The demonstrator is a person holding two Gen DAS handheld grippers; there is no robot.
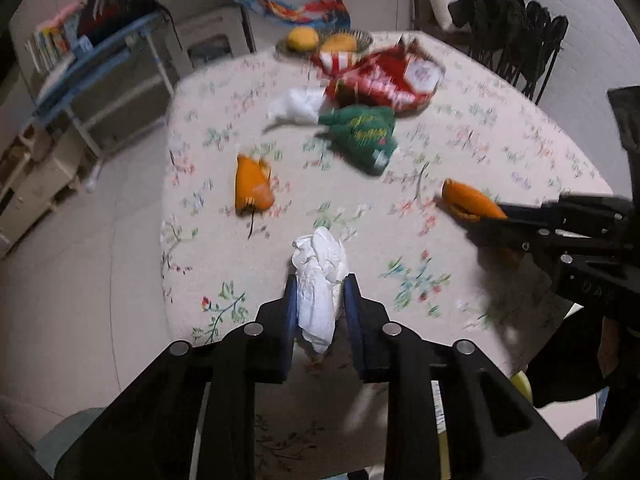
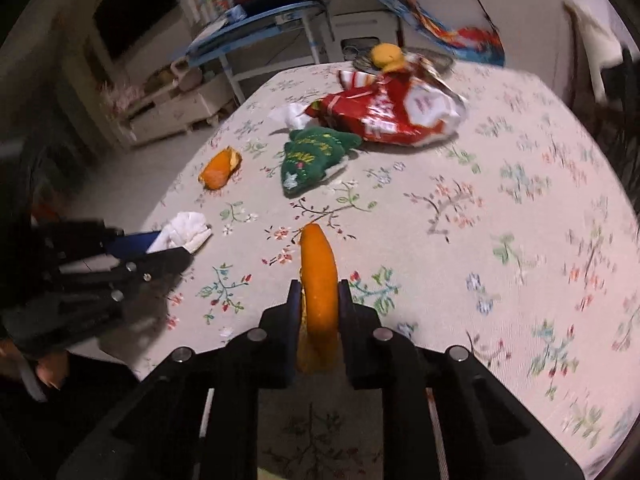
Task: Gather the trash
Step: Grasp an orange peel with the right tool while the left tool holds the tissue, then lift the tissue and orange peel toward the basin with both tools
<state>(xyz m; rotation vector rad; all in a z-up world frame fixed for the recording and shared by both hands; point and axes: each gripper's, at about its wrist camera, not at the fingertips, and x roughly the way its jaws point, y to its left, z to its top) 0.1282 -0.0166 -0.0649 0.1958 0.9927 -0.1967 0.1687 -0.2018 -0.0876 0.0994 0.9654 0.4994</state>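
Note:
My left gripper [image 1: 320, 284] is shut on a crumpled white tissue [image 1: 318, 280], held above the near edge of the floral table [image 1: 500, 152]. My right gripper [image 2: 319, 292] is shut on a long orange peel [image 2: 318, 280], also above the table. Each gripper shows in the other's view: the peel [image 1: 470, 200] at the right, the tissue [image 2: 186, 232] at the left. On the table lie another orange peel [image 1: 252, 188], a green wrapper [image 1: 362, 136], a red snack bag [image 1: 384, 76] and a second white tissue [image 1: 298, 106].
A fruit basket with yellow fruit [image 1: 320, 40] stands at the table's far edge. A blue shelf rack [image 1: 100, 64] and low white cabinet stand to the left on the floor. A chair with dark clothing [image 1: 516, 36] is at the far right.

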